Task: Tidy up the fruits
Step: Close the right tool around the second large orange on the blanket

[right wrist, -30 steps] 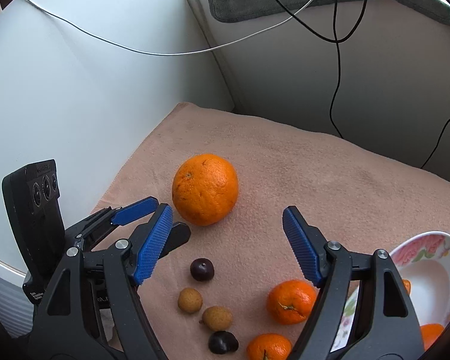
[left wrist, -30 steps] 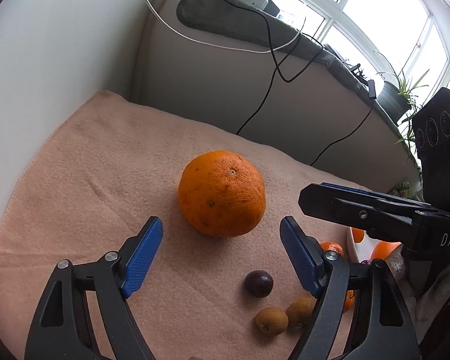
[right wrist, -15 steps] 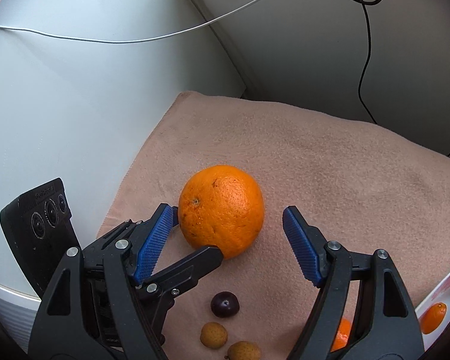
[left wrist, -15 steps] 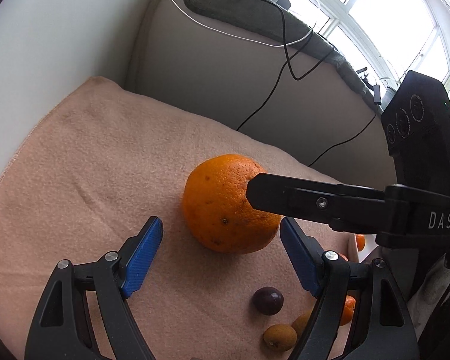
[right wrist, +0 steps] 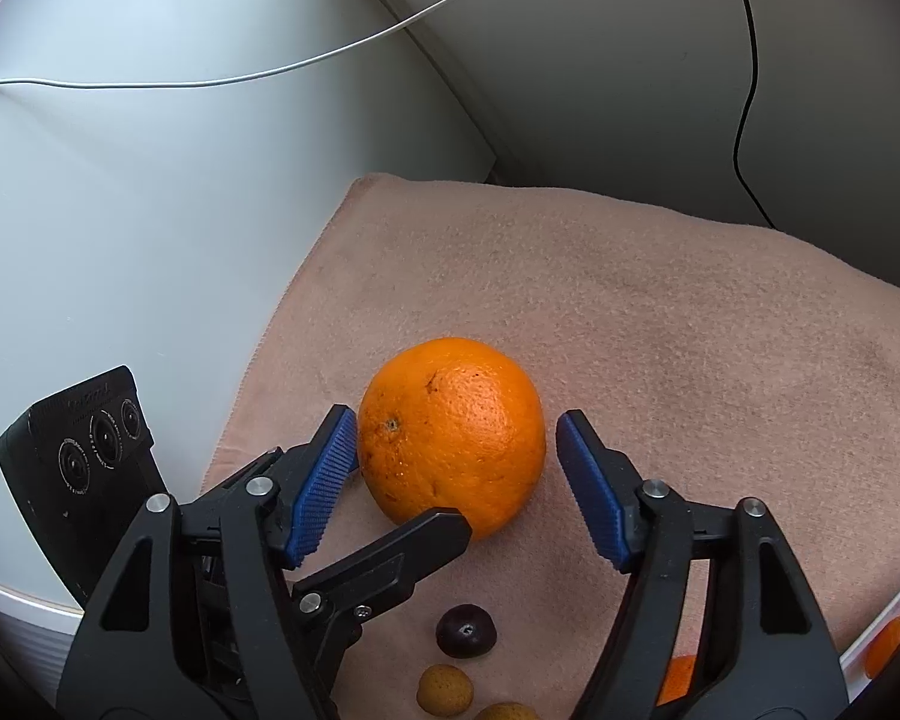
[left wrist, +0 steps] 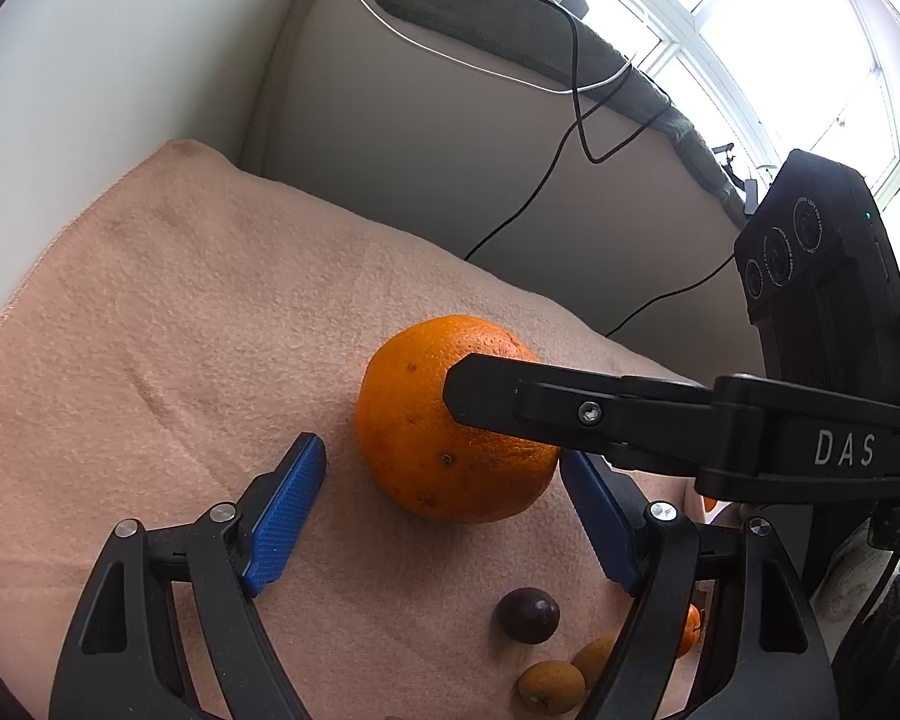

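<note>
Peach cloth (right wrist: pixel 660 312) covers the desk – a big orange (right wrist: pixel 450 438) sits on it between the wide-open right hand-held gripper (right wrist: pixel 450 438), unclamped. Left hand-held gripper (left wrist: pixel 438 468) – open too – flanks the orange, holding nothing.

Each hand-held gripper is a black plastic frame with two angled arms ending in blue, finely ribbed pads (left wrist: pixel 282 516). Silver screw heads mark the pivots near the pad bases. The left hand-held gripper (left wrist: pixel 444 516) and the right hand-held gripper (right wrist: pixel 453 486) look alike. The right one's side bears white letters "DAS" (left wrist: pixel 843 449) and a black camera block with three round lenses (left wrist: pixel 810 276).
</note>
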### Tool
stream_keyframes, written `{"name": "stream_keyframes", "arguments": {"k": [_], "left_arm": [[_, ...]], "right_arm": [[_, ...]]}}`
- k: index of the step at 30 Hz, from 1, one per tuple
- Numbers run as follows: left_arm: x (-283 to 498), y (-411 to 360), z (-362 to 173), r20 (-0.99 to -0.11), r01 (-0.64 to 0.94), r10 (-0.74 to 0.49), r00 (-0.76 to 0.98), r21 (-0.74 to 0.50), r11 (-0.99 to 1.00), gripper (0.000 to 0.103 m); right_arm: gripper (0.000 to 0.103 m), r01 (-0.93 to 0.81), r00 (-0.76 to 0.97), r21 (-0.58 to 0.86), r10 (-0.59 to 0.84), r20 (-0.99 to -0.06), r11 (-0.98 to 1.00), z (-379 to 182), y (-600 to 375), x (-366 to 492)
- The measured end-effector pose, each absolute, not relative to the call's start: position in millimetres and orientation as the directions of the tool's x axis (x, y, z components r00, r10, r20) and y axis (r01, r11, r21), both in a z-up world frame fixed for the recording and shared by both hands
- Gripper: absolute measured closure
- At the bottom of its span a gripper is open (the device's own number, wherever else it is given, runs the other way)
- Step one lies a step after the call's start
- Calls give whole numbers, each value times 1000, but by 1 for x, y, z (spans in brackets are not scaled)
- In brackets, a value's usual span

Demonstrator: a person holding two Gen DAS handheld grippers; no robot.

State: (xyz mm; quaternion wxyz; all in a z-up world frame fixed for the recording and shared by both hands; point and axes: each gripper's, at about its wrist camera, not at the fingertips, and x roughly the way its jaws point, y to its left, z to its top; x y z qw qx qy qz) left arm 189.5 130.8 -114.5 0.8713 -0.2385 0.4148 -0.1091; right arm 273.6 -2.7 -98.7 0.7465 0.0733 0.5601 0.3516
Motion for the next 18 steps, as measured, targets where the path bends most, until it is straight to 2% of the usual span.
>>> {"name": "stream_keyframes", "arguments": {"k": [2, 7, 18], "left_arm": [[190, 133, -115, -670, -6, -391, 631, -508, 861, 23], [188, 128, -113, -656, 38, -417, 630, -510, 859, 25], [178, 119, -104, -663, 42, -383, 643, -469, 882, 26]], "right_arm": [[35, -445, 121, 509, 613, -781, 737, -100, -1, 274], [36, -479, 133, 473, 594, -794, 740, -97, 4, 270], [36, -490, 137, 473, 600, -788, 733, -91, -4, 264]]}}
